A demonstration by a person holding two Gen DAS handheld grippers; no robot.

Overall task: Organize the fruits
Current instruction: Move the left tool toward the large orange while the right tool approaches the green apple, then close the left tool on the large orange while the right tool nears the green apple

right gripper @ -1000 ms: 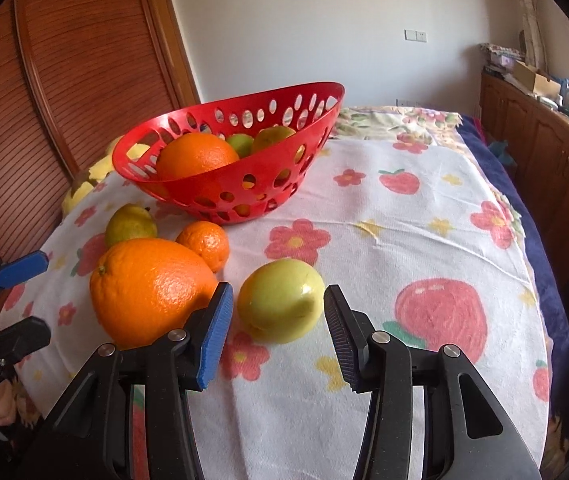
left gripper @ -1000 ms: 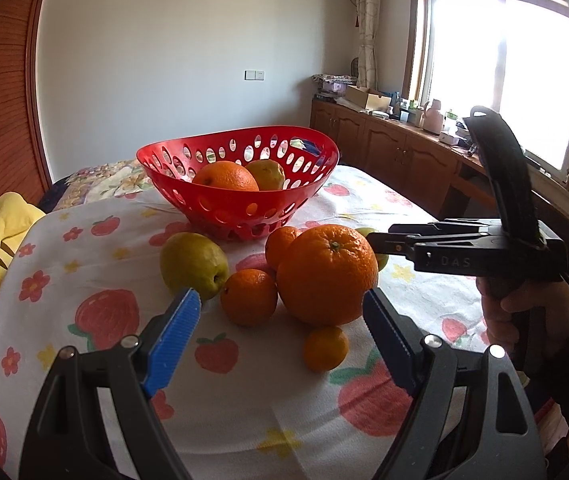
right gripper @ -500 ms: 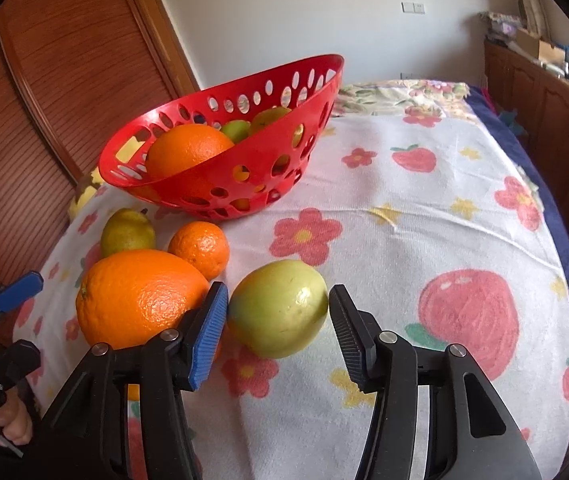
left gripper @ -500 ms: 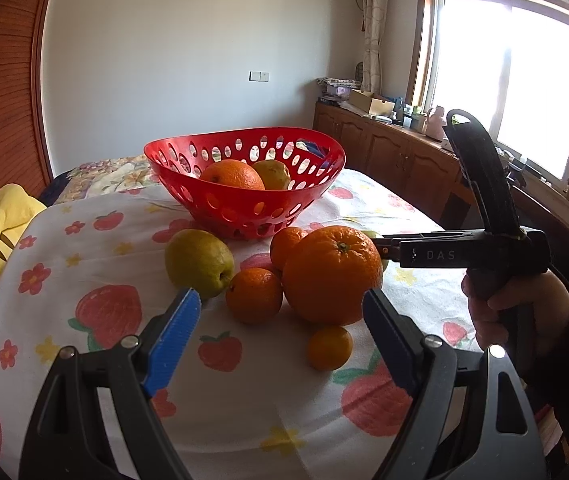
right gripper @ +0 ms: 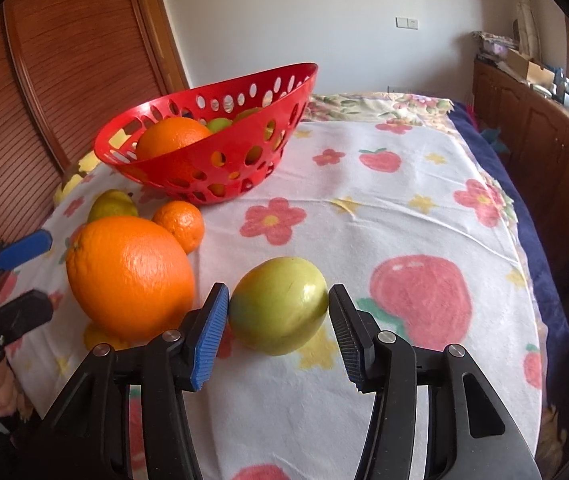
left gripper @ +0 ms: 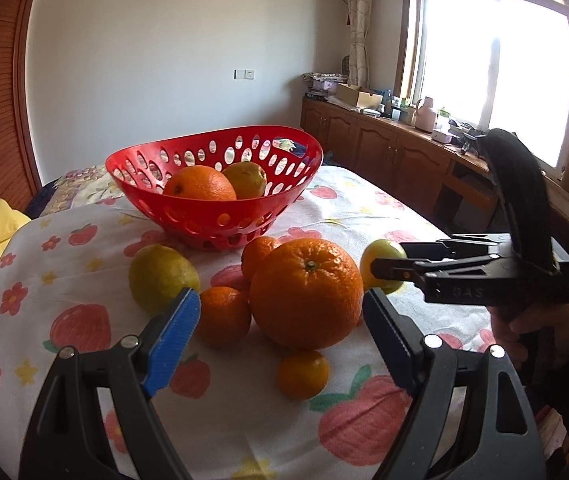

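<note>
Since a second ago the right gripper [right gripper: 278, 322] has closed in around the yellow-green fruit [right gripper: 278, 310]: the smooth, waxy, egg-shaped fruit now sits fully between the ribbed blue pads, where before it lay just ahead of them. The jaws have just been opening a little, then held; the left pad looks to touch the skin and the right pad stands at its edge, so a firm clamp cannot be told. The left gripper [left gripper: 280, 338] stands wide apart, gripping nothing, and has drawn a little closer to the fruit pile.

Nearest that gripper lies a small mandarin [left gripper: 303, 374], then the big dimpled orange [left gripper: 306, 294], round and glossy, with a medium mandarin [left gripper: 223, 316] touching its left side and another [left gripper: 259, 254] behind it. A dull green-yellow lemon [left gripper: 162, 276] sits to the left. All rest on the soft, wrinkled cloth [left gripper: 84, 320] with printed strawberries and flowers that covers the bench. Farther back stands the red plastic basket [left gripper: 220, 216], oval with punched holes, holding an orange [left gripper: 199, 184] and a yellowish fruit [left gripper: 246, 178].
</note>
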